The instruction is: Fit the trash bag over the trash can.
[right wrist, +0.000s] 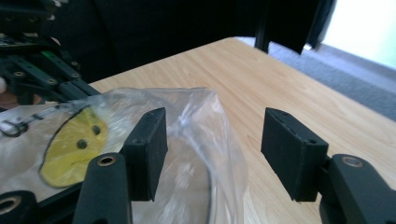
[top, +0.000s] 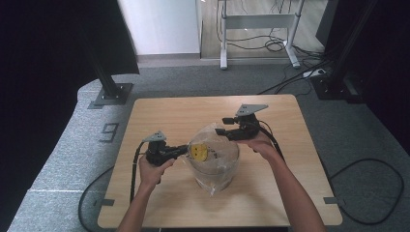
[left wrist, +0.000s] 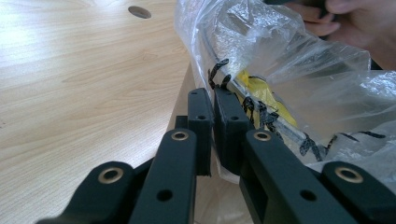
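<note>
Clear plastic bag (top: 212, 162) sits mid-worktop, a bit toward the person's side, puffed up over a round clear tub (top: 215, 174) inside it. A yellow smiley print (top: 198, 152) w/ black lettering shows on the bag's left face. Can't tell what else is in the tub.

Left gripper (top: 185, 150) is pressed together on the bag's left edge: in the left gripper view the pads (left wrist: 201, 116) pinch a fold of film right by the print. Right gripper (top: 223, 126) hangs at the bag's top rear, jaws spread apart, nothing pressed between; in the right gripper view the near pad (right wrist: 148, 151) stands in front of the film, the other is off over bare wood.

Worktop (top: 159, 116) is open all round the bag, plenty of room to the far edge & both sides. A small round hole (left wrist: 138, 11) in the wood lies left of the bag.

Left hand (top: 152, 171) low, gripper level, pointing right. Right hand (top: 263, 145) higher, gripper pointing left across the bag top. Both forearms come in from the near edge.
</note>
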Demonstrator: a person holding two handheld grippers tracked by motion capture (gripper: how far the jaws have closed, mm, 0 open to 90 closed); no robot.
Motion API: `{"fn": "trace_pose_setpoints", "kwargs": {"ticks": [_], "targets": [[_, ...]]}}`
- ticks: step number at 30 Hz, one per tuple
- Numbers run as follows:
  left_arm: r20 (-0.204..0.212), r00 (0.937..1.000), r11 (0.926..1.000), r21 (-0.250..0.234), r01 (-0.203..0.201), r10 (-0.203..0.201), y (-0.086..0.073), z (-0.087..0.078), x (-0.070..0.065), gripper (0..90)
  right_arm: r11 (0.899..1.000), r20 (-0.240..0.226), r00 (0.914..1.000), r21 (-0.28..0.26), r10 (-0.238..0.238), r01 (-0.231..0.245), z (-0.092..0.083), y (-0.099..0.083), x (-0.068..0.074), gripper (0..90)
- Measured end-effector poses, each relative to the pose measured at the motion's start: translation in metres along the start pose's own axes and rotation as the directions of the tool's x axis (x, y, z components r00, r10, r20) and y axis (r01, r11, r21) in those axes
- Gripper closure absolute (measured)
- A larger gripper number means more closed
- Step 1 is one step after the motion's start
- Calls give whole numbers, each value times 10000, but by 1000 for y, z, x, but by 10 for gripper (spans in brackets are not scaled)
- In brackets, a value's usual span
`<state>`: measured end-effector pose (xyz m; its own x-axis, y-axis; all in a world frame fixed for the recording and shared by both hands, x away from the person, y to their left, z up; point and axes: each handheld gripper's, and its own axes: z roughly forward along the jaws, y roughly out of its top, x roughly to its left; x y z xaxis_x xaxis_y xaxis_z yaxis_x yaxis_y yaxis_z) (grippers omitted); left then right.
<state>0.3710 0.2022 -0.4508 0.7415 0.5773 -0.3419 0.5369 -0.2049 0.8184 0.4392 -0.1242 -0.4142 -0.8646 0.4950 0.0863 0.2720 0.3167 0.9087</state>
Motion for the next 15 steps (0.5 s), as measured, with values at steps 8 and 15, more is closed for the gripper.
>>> {"fn": "trace_pose_setpoints", "kwargs": {"ticks": [8, 15], "targets": [[64, 10000, 10000, -9, -28, 28, -1, -1, 1, 855, 9997, -809, 9967, 220, 82, -65, 15, 1, -6, 878], [28, 10000, 10000, 34, -22, 22, 0, 0, 2, 854, 9988, -371, 9989, 403, 292, -277, 22, -7, -16, 889]]}}
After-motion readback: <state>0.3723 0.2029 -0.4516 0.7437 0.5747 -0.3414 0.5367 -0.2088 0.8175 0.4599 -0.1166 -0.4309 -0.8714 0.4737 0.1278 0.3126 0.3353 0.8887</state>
